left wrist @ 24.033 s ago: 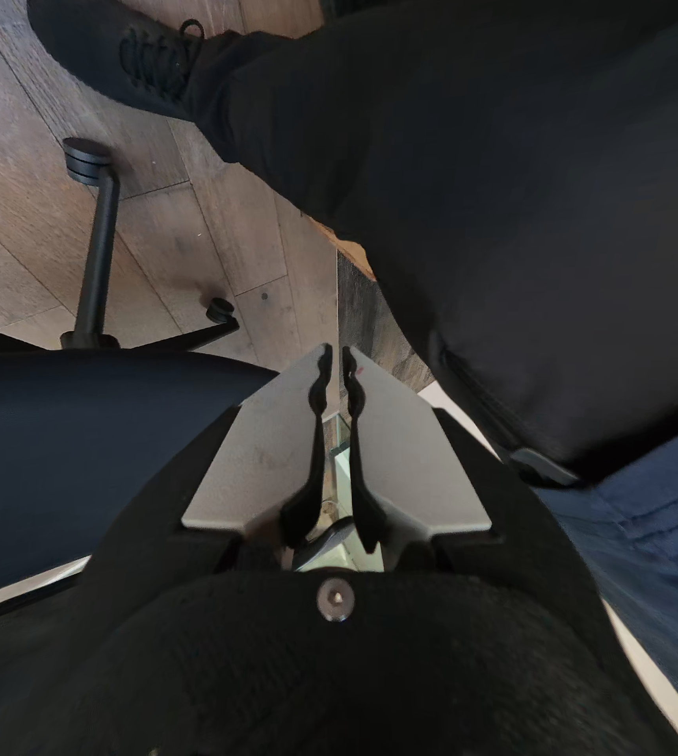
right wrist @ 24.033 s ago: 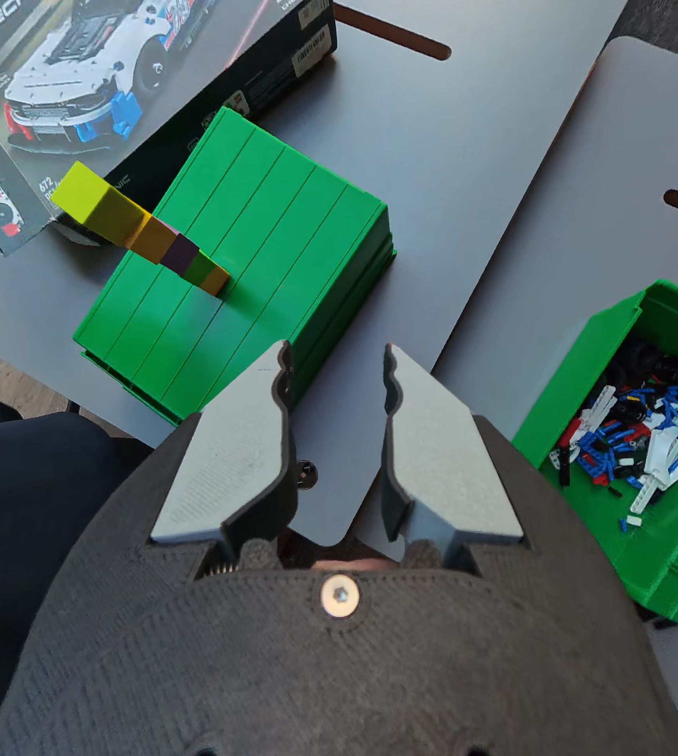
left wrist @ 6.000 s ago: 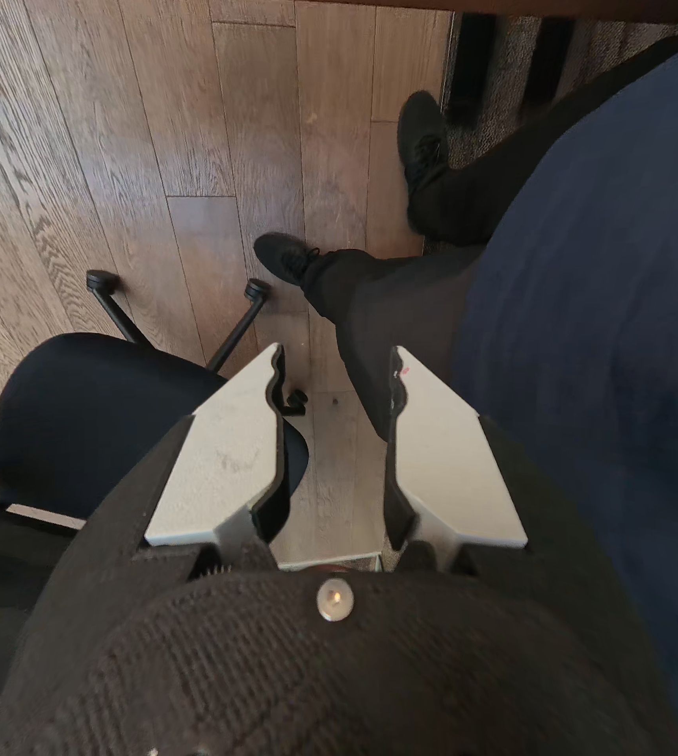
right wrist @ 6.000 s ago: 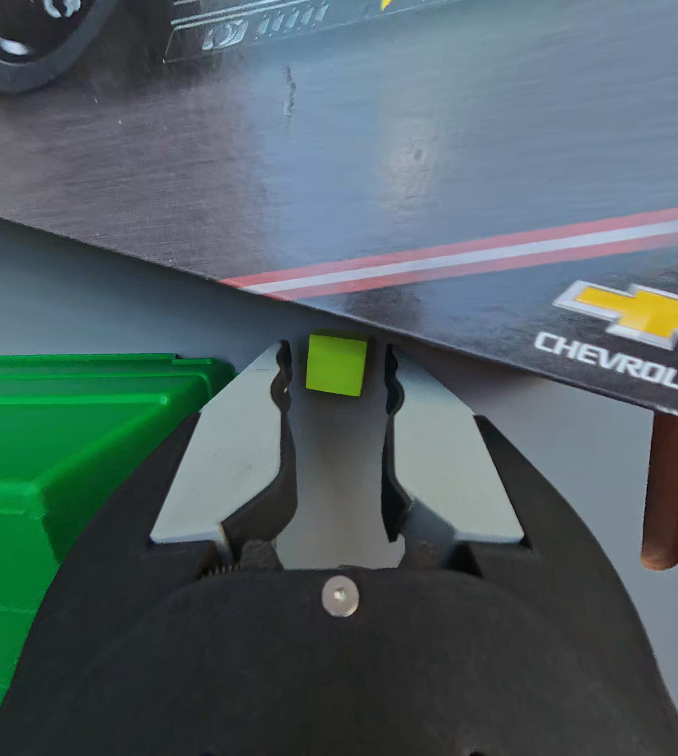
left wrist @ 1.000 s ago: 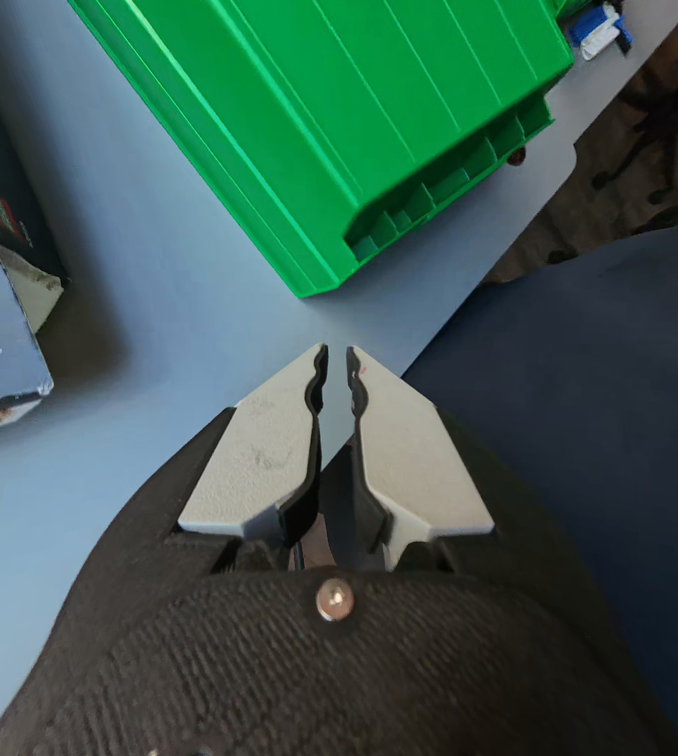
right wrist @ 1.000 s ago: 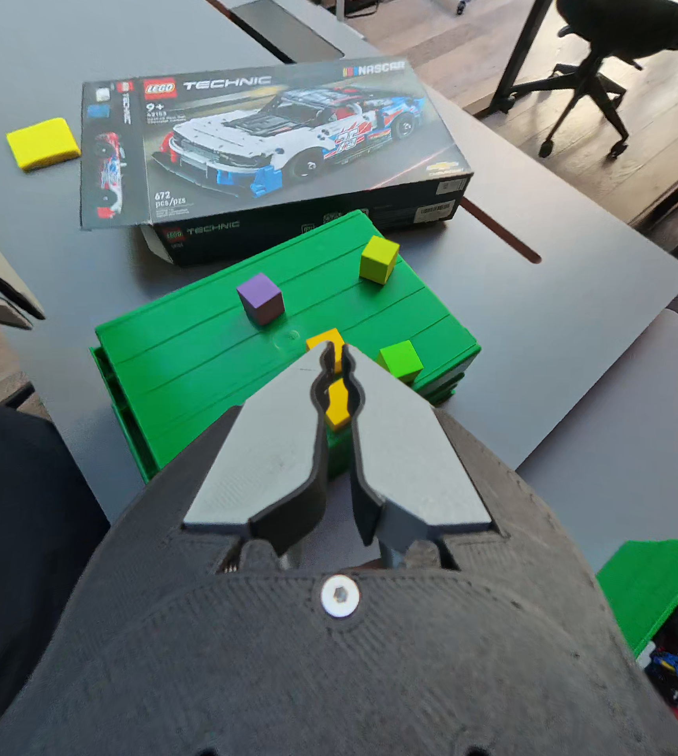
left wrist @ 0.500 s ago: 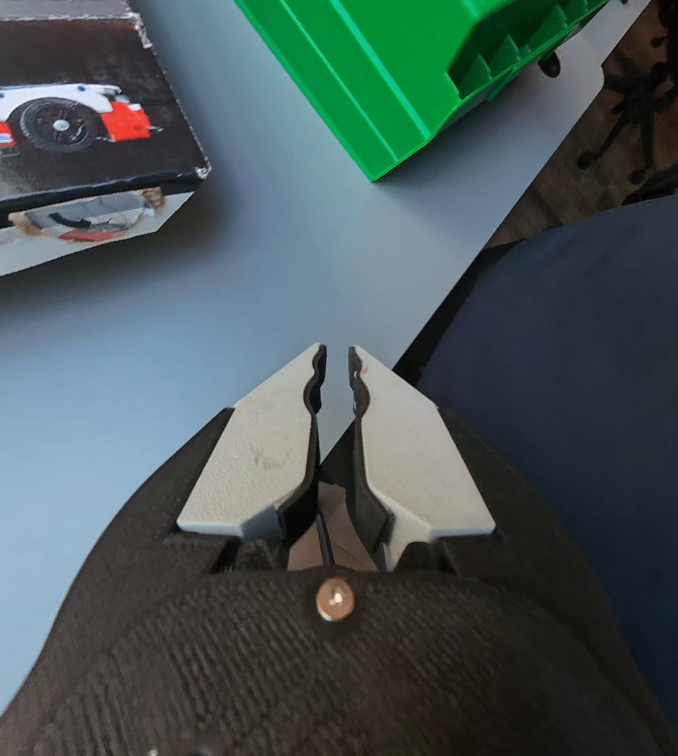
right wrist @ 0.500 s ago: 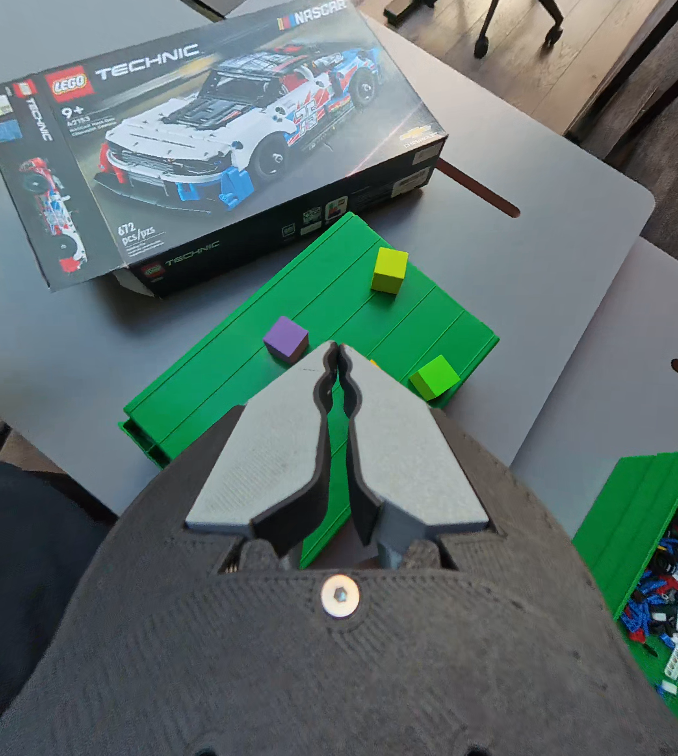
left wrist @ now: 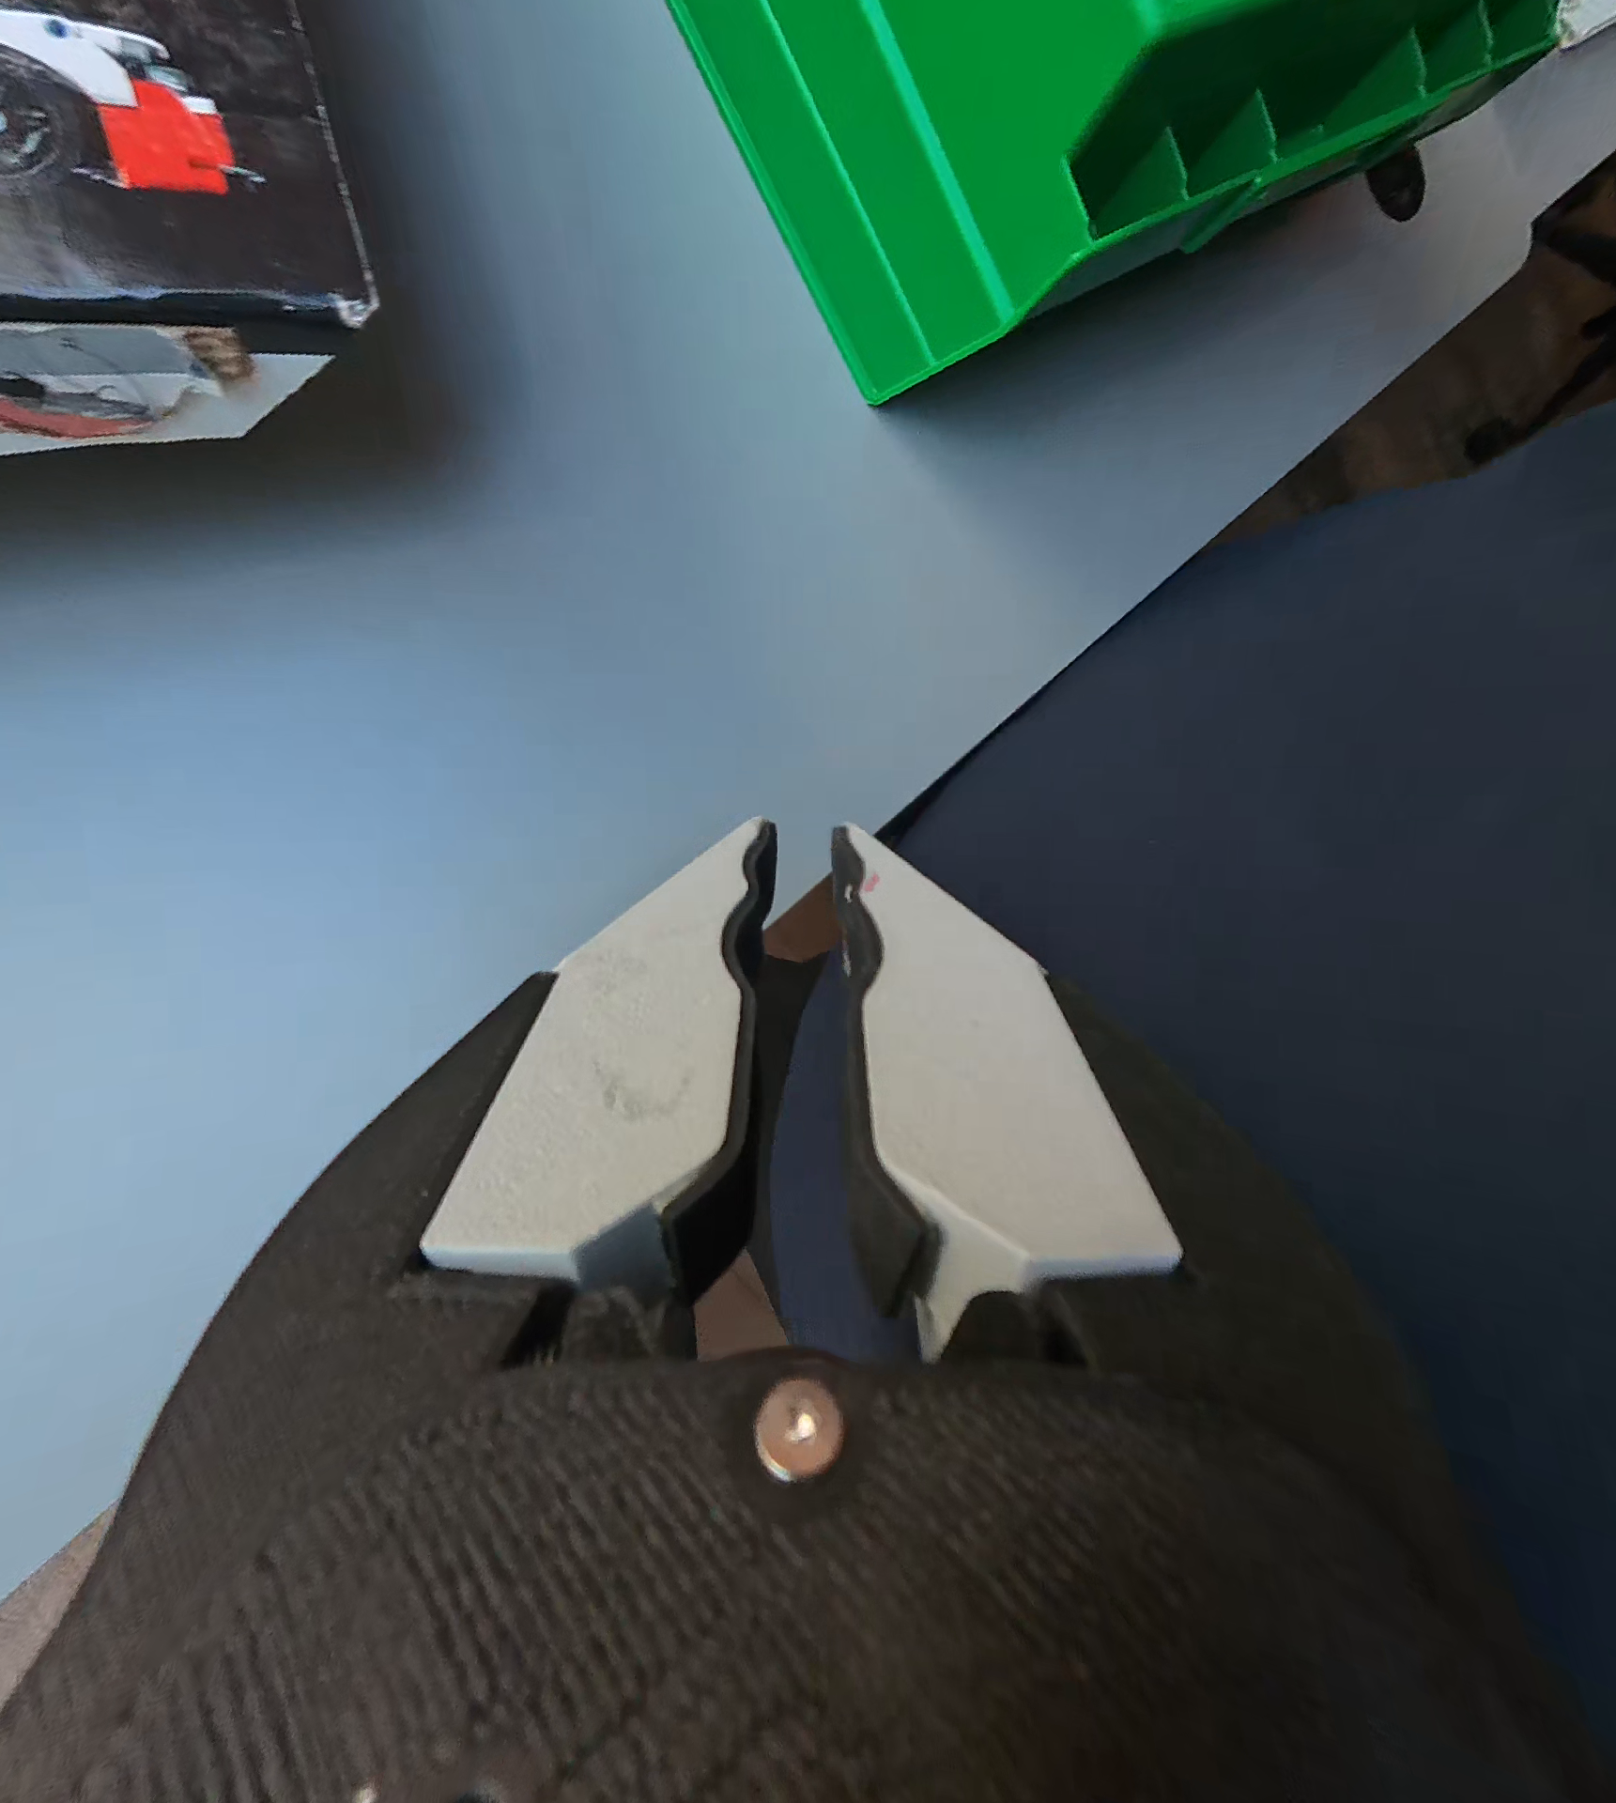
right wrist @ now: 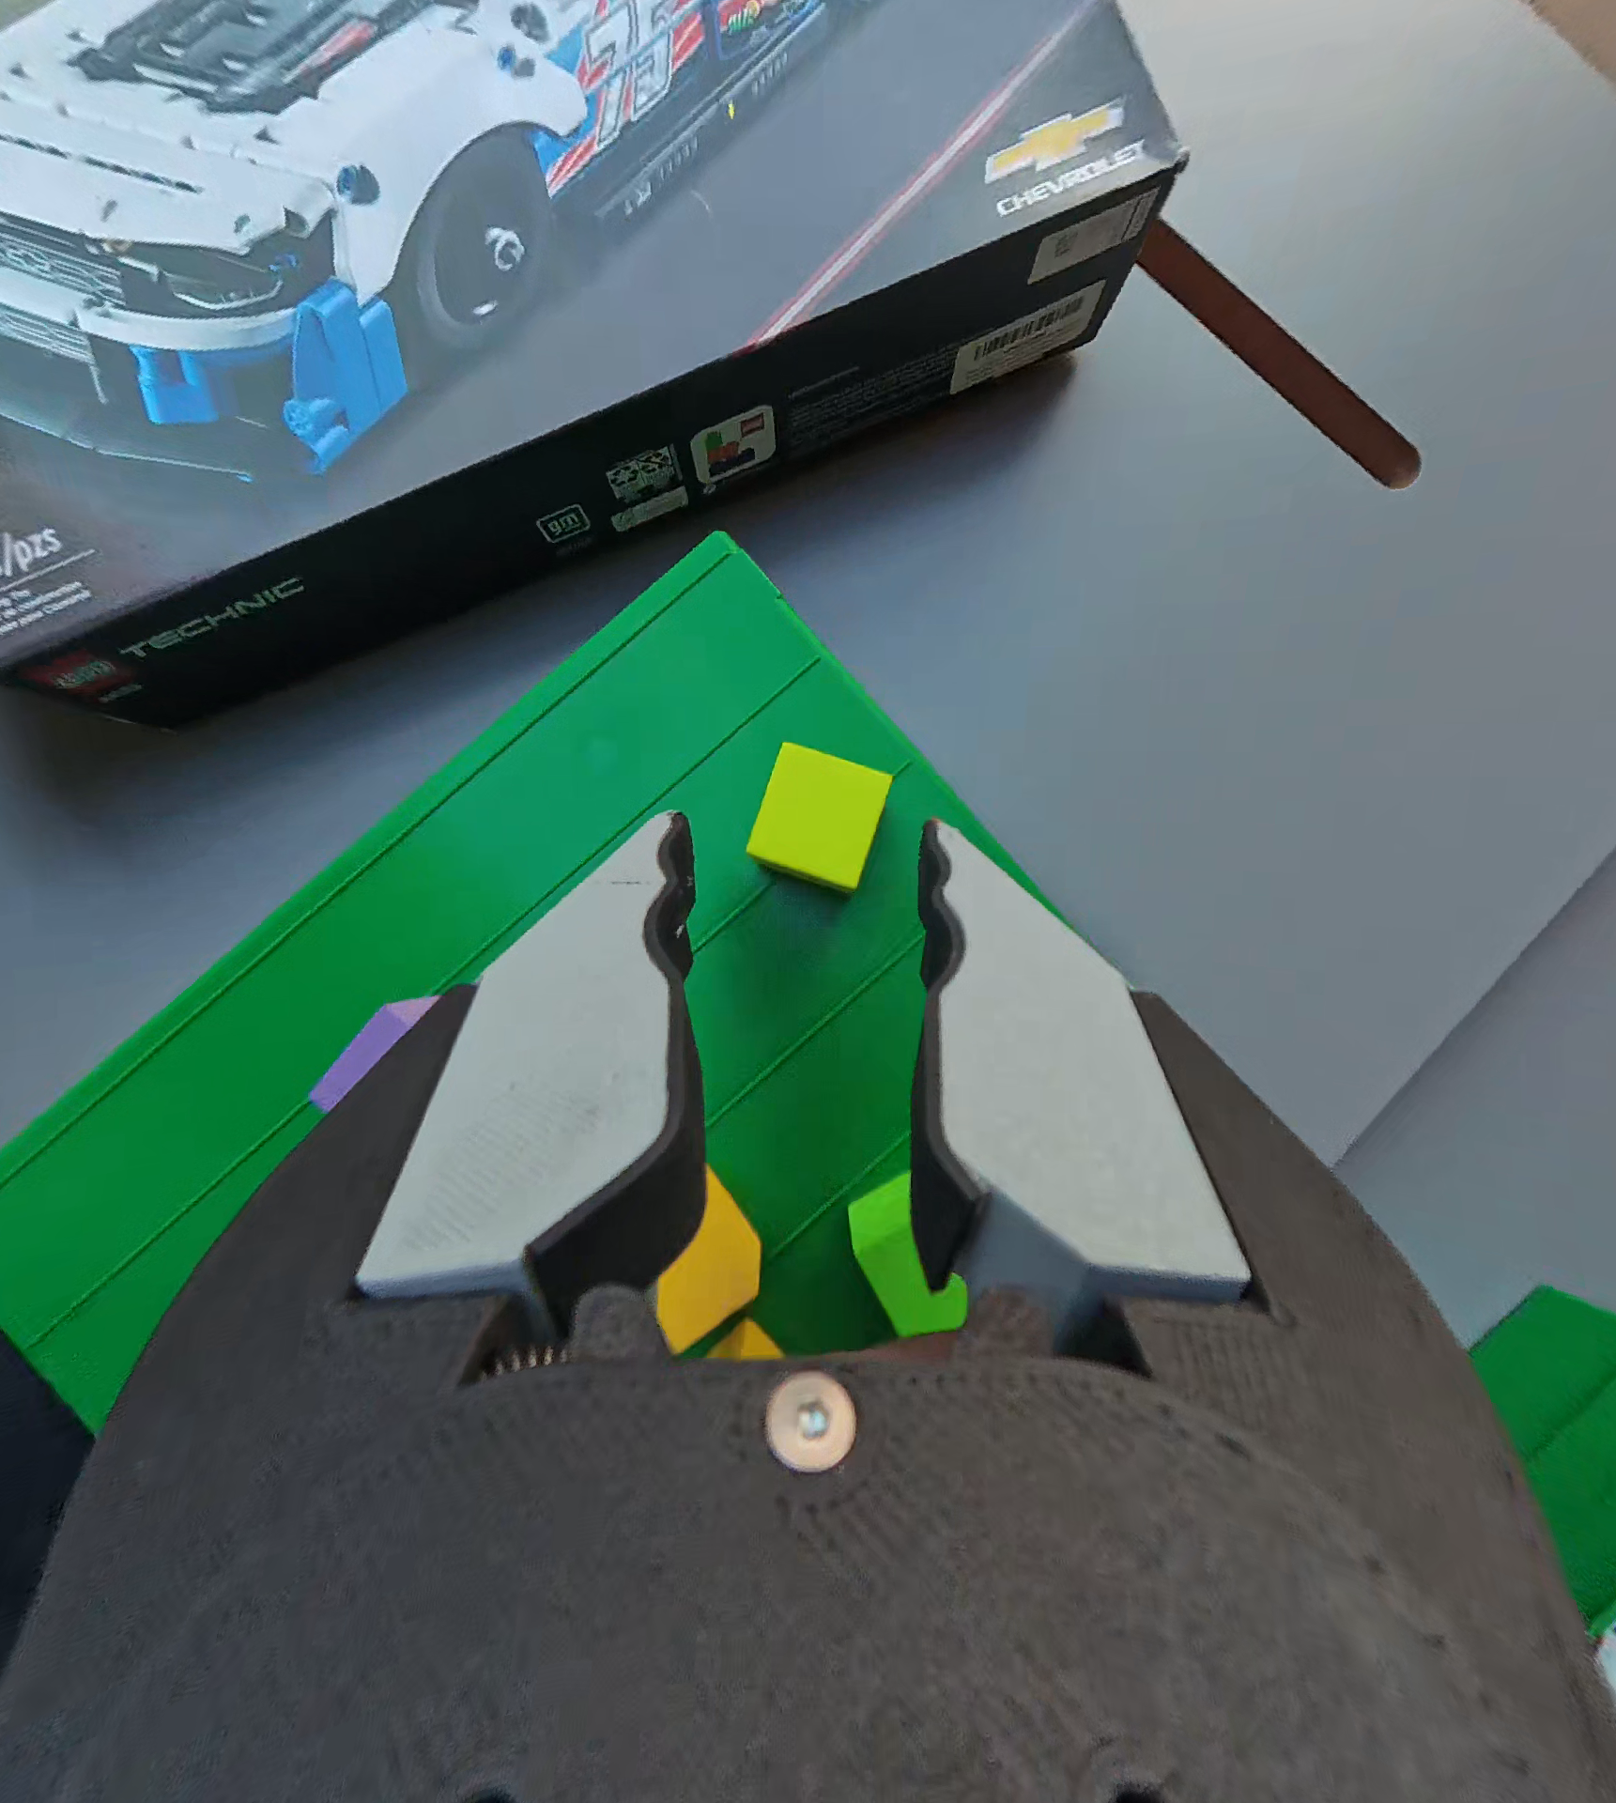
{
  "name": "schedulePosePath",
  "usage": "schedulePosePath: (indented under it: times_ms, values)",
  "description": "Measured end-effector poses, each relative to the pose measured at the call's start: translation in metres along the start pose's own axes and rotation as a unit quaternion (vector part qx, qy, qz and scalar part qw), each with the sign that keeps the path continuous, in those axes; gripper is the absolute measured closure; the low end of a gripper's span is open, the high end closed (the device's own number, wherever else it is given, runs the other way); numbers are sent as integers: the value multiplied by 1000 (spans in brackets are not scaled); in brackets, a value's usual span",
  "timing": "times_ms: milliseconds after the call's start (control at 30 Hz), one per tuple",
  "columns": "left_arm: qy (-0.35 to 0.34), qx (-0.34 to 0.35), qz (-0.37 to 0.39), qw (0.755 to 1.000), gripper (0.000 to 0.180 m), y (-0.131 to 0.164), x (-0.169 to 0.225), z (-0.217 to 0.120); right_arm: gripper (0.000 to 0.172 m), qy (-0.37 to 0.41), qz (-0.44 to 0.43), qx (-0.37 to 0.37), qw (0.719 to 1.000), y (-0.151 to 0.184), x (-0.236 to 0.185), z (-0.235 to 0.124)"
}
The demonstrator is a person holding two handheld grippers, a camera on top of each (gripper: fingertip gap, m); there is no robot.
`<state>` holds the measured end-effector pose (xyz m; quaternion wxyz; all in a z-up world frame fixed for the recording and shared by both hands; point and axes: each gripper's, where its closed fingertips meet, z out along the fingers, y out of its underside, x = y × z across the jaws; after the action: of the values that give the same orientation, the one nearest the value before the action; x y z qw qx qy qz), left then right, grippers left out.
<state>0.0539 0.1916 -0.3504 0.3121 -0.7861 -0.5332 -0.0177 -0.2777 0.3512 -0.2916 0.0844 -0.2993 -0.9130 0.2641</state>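
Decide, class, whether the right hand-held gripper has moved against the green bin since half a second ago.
Yes. The right hand-held gripper has moved forward over the upturned green bin toward its far corner, and its jaws, shut then, now stand open around empty air just short of the lime cube.

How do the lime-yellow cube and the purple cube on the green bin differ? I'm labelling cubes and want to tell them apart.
The lime-yellow cube shows in full, while the purple cube is mostly hidden behind the right gripper. The lime-yellow cube lies just ahead of the open fingertips, near the corner of the green bin; the purple cube sits back to the left of the gripper. Both rest on the bin's ribbed top, untouched.
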Motion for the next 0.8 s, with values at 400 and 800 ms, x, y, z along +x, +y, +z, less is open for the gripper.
schedulePosePath:
  times_ms: [400,800]
  values:
    - [5,-6,24,1000,170,10,6,3,146,-161,-183,-10,970,23,-73,-69]
    - [27,5,72,997,171,-1,0,4,146,-146,-282,-86,944,96,-103,-42]
